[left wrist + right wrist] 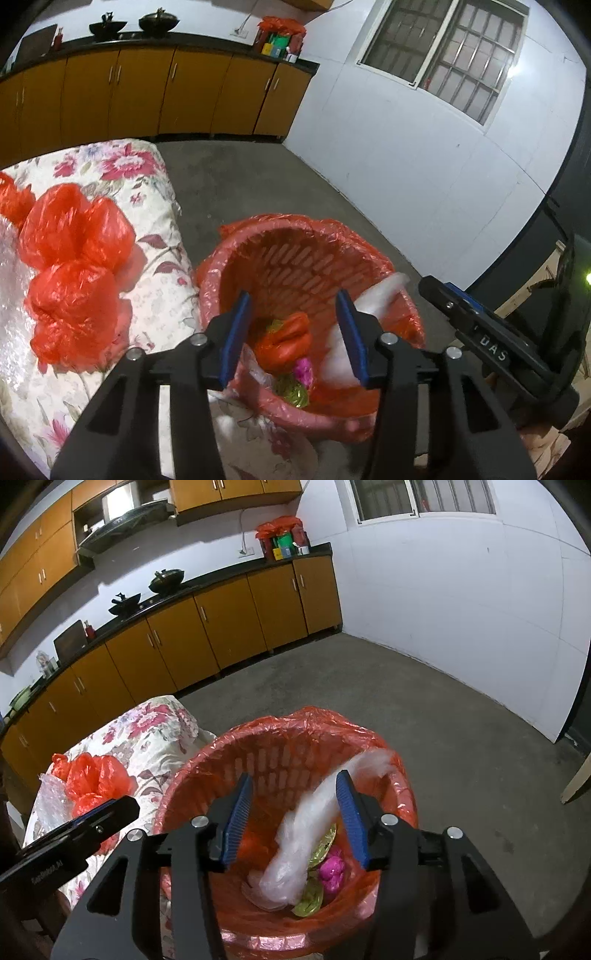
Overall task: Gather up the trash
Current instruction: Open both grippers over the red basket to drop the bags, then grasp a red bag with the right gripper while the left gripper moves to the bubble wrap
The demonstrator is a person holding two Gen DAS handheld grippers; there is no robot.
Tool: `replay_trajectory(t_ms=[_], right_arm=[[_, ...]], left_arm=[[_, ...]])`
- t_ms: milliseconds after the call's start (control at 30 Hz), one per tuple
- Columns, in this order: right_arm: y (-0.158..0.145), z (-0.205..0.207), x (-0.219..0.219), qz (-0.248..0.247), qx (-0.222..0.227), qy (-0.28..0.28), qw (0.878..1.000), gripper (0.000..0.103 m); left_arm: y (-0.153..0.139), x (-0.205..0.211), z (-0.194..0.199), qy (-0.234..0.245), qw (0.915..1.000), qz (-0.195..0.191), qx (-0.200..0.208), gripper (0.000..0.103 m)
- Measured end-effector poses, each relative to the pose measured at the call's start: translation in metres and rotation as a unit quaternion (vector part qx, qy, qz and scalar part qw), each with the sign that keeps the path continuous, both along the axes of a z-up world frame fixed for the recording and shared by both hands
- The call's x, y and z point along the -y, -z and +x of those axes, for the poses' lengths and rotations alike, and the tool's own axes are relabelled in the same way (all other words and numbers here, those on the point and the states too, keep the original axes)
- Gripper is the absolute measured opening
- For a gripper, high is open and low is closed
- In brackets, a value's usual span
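- The left gripper (293, 334) is held spread and empty above the red-lined basket (295, 258).
- The right gripper (293, 814) is likewise spread over the basket (280, 753), nothing pinched.
- A clear plastic wad (295, 856) is seen lying in the basket (blurred), one end on the rim.
- Red bags (74, 266) are left on the floral-covered desk (147, 206).

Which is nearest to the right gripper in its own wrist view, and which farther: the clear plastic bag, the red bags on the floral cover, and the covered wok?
From the right gripper:
1. Clear plastic bag, in the basket just below.
2. Red bags, left on the floral cover.
3. Covered wok, on the far counter.
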State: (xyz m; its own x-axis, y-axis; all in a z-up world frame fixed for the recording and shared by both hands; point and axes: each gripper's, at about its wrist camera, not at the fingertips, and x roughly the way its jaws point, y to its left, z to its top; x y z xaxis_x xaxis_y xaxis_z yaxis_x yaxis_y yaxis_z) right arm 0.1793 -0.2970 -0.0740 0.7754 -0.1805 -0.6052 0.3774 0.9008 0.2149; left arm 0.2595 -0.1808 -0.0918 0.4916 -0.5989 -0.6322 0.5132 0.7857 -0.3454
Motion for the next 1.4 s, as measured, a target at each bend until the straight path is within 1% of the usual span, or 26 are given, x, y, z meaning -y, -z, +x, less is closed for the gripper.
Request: replay_trajectory(t_ms=[67, 200, 300, 367, 533, 633, 767, 867, 1033, 1067, 1133, 1267, 1400], right_arm=[[0.000, -0.001, 0.001, -0.001, -0.001, 0.001, 1.000, 0.048], [-0.001, -0.002, -0.001, -0.007, -0.004, -0.001, 1.000, 0.048], [-0.003, 0.000, -0.006, -0.010, -0.003, -0.009, 1.000, 0.048], [-0.004, 0.001, -0.013, -0.013, -0.002, -0.020, 1.000, 0.048], [-0.007, 0.009, -0.041, -0.020, -0.001, -0.054, 0.998, 0.048], [-0.008, 0.015, -0.058, -0.022, -0.002, -0.075, 0.997, 0.048], [-0.011, 0.025, -0.083, -0.021, 0.000, -0.103, 0.994, 0.048], [-0.012, 0.037, -0.107, -0.019, -0.001, -0.129, 0.992, 0.048], [-0.010, 0.061, -0.155, -0.020, -0.010, -0.175, 0.984, 0.048], [-0.008, 0.065, -0.164, -0.022, -0.012, -0.184, 0.983, 0.052], [-0.005, 0.077, -0.185, -0.025, -0.015, -0.199, 0.980, 0.057], [0.004, 0.100, -0.218, -0.026, -0.028, -0.223, 0.974, 0.061], [0.012, 0.117, -0.240, -0.040, -0.037, -0.233, 0.971, 0.065]], left_arm=[[0.000, -0.007, 0.000, -0.008, 1.0000, 0.004, 0.003, 0.049], [-0.006, -0.027, -0.005, -0.041, 0.9988, 0.014, 0.025, 0.059], [-0.009, -0.044, -0.007, -0.060, 0.9972, 0.027, 0.036, 0.061], [-0.010, -0.058, -0.011, -0.075, 0.9951, 0.043, 0.047, 0.063], [-0.009, -0.099, -0.016, -0.119, 0.9887, 0.067, 0.062, 0.065], [-0.008, -0.131, -0.017, -0.152, 0.9834, 0.076, 0.063, 0.066], [-0.006, -0.177, -0.017, -0.204, 0.9716, 0.099, 0.068, 0.066], [-0.005, -0.204, -0.016, -0.235, 0.9641, 0.105, 0.065, 0.067], [-0.006, -0.247, -0.019, -0.287, 0.9488, 0.110, 0.074, 0.075], [-0.006, -0.253, -0.021, -0.293, 0.9467, 0.110, 0.074, 0.076], [-0.007, -0.262, -0.023, -0.302, 0.9440, 0.110, 0.074, 0.078], [-0.007, -0.277, -0.026, -0.320, 0.9385, 0.109, 0.069, 0.078], [-0.004, -0.291, -0.024, -0.330, 0.9359, 0.106, 0.062, 0.078]])
